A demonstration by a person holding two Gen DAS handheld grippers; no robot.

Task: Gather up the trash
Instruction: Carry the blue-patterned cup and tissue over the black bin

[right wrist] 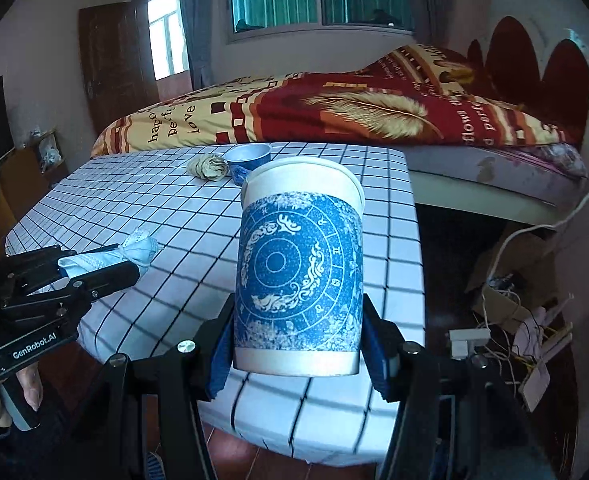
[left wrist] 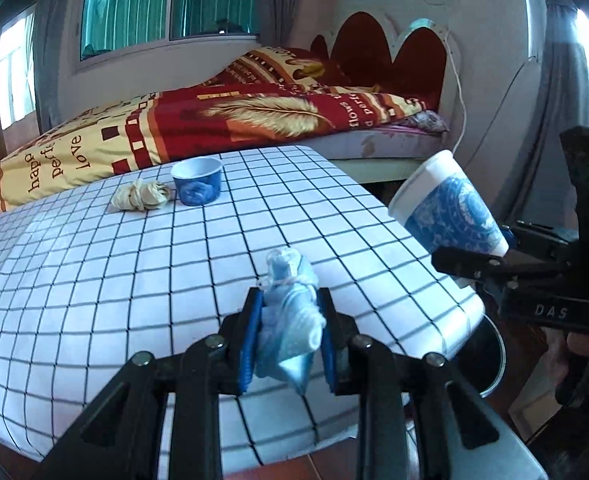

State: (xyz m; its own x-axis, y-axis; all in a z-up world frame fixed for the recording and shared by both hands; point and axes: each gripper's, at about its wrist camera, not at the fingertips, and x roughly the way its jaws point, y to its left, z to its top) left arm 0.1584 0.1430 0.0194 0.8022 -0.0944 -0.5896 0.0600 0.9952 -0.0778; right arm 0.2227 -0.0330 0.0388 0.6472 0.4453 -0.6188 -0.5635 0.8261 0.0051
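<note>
My left gripper (left wrist: 290, 320) is shut on a crumpled pale-blue face mask (left wrist: 290, 312), held above the near edge of the checked table (left wrist: 114, 280). The same mask (right wrist: 134, 250) shows in the right wrist view, pinched by the left gripper (right wrist: 126, 260) at the left. My right gripper (right wrist: 298, 344) is shut on a tall white paper cup with a blue pattern (right wrist: 300, 272), upright between the pads. From the left wrist view that cup (left wrist: 450, 212) hangs tilted off the table's right edge. On the far side of the table lie a crumpled beige paper wad (left wrist: 142, 196) and a small blue cup (left wrist: 197, 186).
A bed with a red and yellow quilt (left wrist: 214, 116) stands behind the table. To the right, a dark round bin rim (left wrist: 494, 356) shows low by the table's corner. Boxes and tangled cables (right wrist: 510, 312) lie on the floor at the right, with a white cord up the wall.
</note>
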